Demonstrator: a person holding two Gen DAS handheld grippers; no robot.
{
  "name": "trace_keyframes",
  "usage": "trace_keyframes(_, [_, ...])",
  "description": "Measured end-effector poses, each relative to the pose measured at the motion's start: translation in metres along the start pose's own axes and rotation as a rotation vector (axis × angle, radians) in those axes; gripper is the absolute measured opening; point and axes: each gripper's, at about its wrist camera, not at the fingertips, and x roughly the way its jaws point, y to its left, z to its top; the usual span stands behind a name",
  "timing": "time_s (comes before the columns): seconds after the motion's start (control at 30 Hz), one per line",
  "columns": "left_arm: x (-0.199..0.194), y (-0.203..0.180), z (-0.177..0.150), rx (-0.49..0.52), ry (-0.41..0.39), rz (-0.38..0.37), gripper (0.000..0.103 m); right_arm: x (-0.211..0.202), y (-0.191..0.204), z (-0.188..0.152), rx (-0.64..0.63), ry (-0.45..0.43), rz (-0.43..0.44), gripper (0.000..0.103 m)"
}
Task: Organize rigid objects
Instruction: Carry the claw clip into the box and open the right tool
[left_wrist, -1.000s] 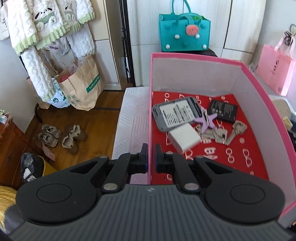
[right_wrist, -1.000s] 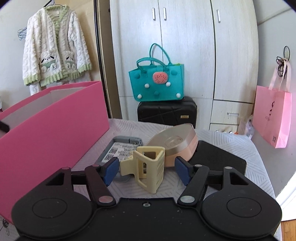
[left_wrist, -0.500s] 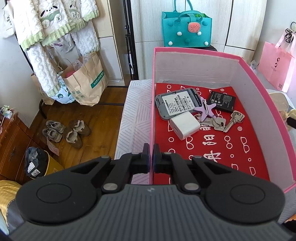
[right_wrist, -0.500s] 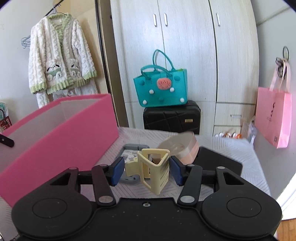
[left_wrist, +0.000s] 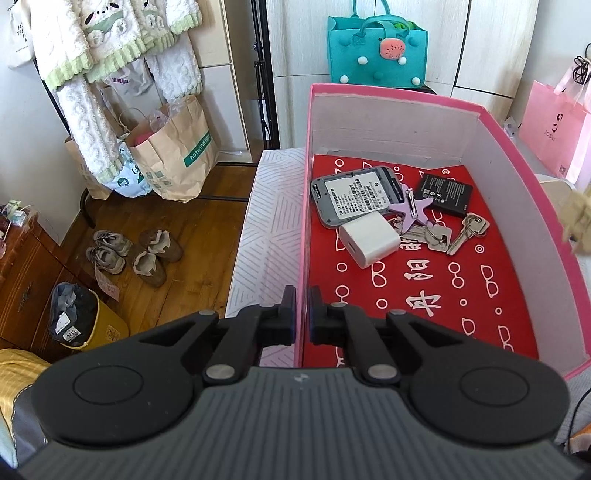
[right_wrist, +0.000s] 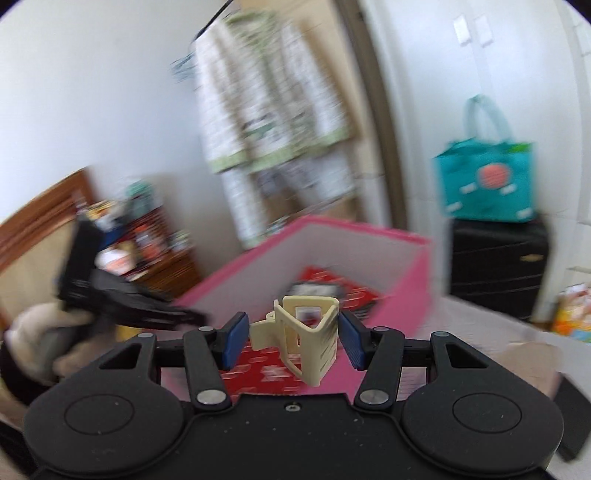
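The pink box (left_wrist: 517, 155) with a red floor holds a grey device (left_wrist: 354, 199), a black battery (left_wrist: 443, 194), a white charger (left_wrist: 369, 238), keys (left_wrist: 443, 234) and a purple star clip (left_wrist: 415, 208). My left gripper (left_wrist: 303, 314) is shut on the box's near left wall. My right gripper (right_wrist: 291, 339) is shut on a cream hair claw clip (right_wrist: 303, 343) and holds it in the air beside the pink box (right_wrist: 406, 295), above its rim. In the left wrist view the clip (left_wrist: 576, 218) shows blurred past the box's right wall.
The box stands on a white patterned surface (left_wrist: 269, 221). A teal bag (right_wrist: 487, 181) sits on a black suitcase (right_wrist: 498, 262) at the back. A pink paper bag (left_wrist: 554, 133) is at the right. Shoes (left_wrist: 133, 254), brown paper bags (left_wrist: 173, 147) and a yellow bin (left_wrist: 85, 321) are on the wooden floor at the left.
My right gripper closed on the cream clip, lifted it off the surface and swung left towards the pink box. The left gripper stayed on the box wall.
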Motion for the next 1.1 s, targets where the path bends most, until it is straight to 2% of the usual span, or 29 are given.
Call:
trace_keyframes(0.1, [0.001,0.000,0.000,-0.007,0.001,0.000,0.006,0.029,0.003,0.013,0.043,0.103,0.090,0.059])
trace_keyframes(0.17, [0.001,-0.001,0.001,-0.007,0.000,0.002,0.006,0.049,0.000,0.015,0.071,0.154,0.116,0.059])
trace_keyframes(0.27, [0.001,-0.003,0.001,0.001,-0.004,0.012,0.006,0.072,-0.002,0.016,0.103,0.220,0.136,0.048])
trace_keyframes(0.33, [0.001,-0.005,0.002,0.010,-0.005,0.019,0.006,0.089,-0.005,0.019,0.124,0.270,0.172,0.047])
trace_keyframes(0.4, [0.001,-0.004,0.002,0.016,-0.004,0.022,0.006,0.101,-0.005,0.020,0.103,0.299,0.160,0.035])
trace_keyframes(0.53, [0.002,-0.004,0.003,0.017,-0.002,0.024,0.006,0.118,-0.010,0.017,0.088,0.333,0.110,0.032])
trace_keyframes(0.7, [0.002,-0.004,0.003,0.016,0.000,0.022,0.006,0.098,-0.018,0.016,0.111,0.280,0.110,0.034])
trace_keyframes(0.87, [0.000,-0.004,0.004,0.011,-0.013,0.018,0.006,0.046,-0.025,0.021,0.107,0.159,0.078,0.037])
trace_keyframes(1.0, [-0.002,-0.004,0.004,-0.001,-0.031,0.018,0.006,0.000,-0.043,0.017,0.110,0.048,-0.051,0.041])
trace_keyframes(1.1, [-0.002,-0.004,0.005,-0.011,-0.033,0.023,0.006,-0.022,-0.062,0.007,0.140,0.003,-0.148,0.047])
